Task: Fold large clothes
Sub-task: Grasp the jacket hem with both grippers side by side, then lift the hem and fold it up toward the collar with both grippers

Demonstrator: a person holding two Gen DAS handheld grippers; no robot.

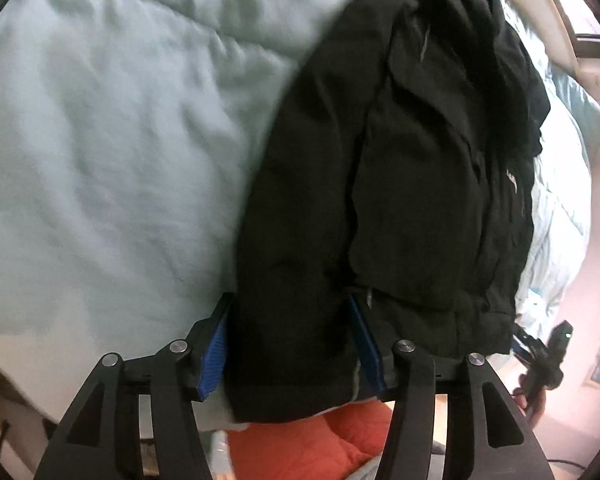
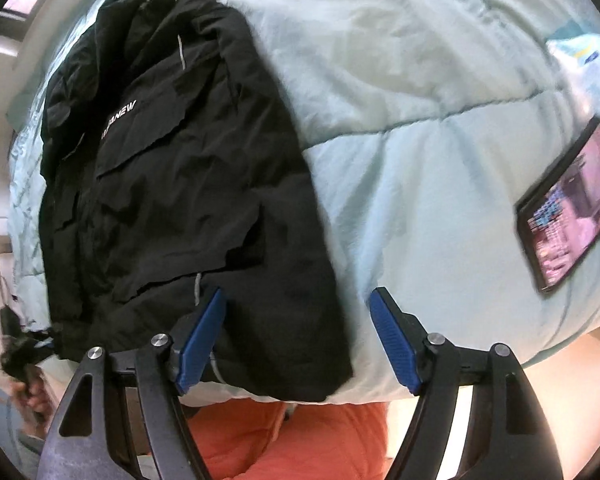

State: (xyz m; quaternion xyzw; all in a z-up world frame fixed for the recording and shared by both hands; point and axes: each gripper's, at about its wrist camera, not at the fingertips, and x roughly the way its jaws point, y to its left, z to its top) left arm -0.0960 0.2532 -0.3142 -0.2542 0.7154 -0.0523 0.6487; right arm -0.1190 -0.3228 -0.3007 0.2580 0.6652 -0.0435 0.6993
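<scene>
Partly, black jacket (image 1: 380, 200) hides left gripper (image 1: 290, 334) fingertips

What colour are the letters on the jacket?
White, on the black jacket; clearest in the right wrist view.

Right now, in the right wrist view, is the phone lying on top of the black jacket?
No. The phone lies on the pale quilt, well to the right of the black jacket and apart from it.
</scene>
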